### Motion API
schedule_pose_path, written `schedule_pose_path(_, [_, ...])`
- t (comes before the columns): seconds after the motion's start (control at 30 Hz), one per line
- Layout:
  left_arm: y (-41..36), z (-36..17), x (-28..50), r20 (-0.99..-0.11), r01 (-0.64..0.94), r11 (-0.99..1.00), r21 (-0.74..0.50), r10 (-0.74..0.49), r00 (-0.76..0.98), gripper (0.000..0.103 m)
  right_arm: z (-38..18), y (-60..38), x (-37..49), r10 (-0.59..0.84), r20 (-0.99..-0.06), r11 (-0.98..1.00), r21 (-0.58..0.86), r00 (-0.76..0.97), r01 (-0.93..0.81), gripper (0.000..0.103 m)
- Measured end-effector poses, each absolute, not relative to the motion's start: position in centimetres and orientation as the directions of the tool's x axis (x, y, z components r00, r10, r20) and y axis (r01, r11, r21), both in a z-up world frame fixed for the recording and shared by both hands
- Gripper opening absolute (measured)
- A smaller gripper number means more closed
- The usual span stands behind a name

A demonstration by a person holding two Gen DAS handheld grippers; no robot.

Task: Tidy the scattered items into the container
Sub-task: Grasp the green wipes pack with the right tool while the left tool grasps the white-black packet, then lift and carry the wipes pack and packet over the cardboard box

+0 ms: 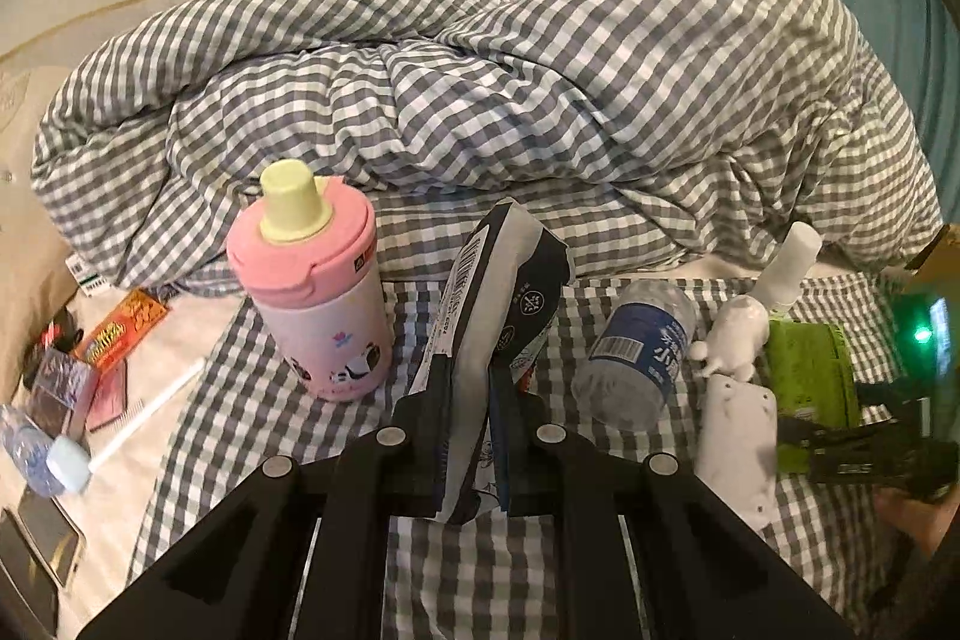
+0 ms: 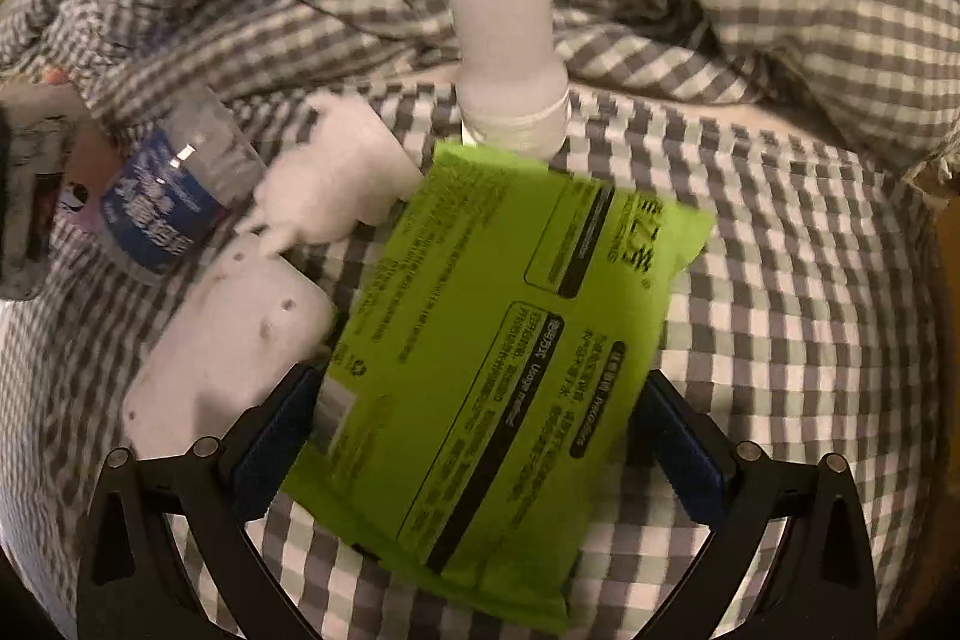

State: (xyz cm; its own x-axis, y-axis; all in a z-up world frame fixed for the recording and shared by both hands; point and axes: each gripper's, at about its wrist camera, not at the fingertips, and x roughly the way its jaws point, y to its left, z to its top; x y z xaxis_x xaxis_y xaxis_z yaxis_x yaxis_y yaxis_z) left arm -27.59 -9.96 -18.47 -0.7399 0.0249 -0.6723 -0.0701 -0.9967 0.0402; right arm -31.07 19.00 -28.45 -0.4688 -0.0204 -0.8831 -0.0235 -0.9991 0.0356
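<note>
On the checked bed, the left gripper (image 1: 465, 388) is clenching a black-and-white snack packet (image 1: 510, 280), lifting it clear. The right gripper (image 2: 474, 436) is straddling the green wipes pack (image 2: 480, 340) near the bed's right edge, jaws spread, needing to close next. No container is showing.

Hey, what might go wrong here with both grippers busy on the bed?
1. The left gripper pinches only the lower end of the black-and-white packet, so it may sag or slip free.
2. The right gripper straddles the green wipes pack with open jaws, close to the white device; closing may catch that device too.
</note>
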Motion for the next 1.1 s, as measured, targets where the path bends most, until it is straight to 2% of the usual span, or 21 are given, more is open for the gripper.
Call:
schedule_pose_path(0.07, [-10.0, -18.5, -27.3, -0.673, -0.067, -0.997, 0.029, 0.03, -0.739, 0.011, -28.6, 18.5, -31.1, 0.007, -0.876, -1.0, 0.005, -0.482, -0.023, 0.101])
schedule_pose_path(0.2, [-10.1, -18.5, -26.9, -0.678, -0.069, -0.998, 0.007, 0.046, -0.733, 0.011, -28.3, 18.1, -30.9, 0.007, -0.867, -1.0, -0.004, -0.498, -0.006, 0.087])
schedule_pose_path(0.4, [-9.6, -18.0, -26.2, -0.669, -0.075, -0.997, -0.009, 0.062, -0.741, 0.011, -27.6, 18.2, -30.0, -0.032, -0.851, -0.999, 0.024, -0.524, 0.022, 0.079])
schedule_pose_path(0.63, [-8.8, -16.4, -25.2, -0.644, -0.086, -0.996, -0.011, 0.073, -0.762, 0.011, -26.3, 19.2, -28.2, -0.048, -0.827, -0.999, 0.041, -0.56, 0.025, 0.078])
schedule_pose_path(1.1, [-5.2, -9.9, -20.8, -0.571, -0.089, -0.996, -0.027, 0.089, -0.816, 0.011, -16.6, 21.8, -21.8, -0.078, -0.728, -0.997, 0.054, -0.681, 0.056, 0.078])
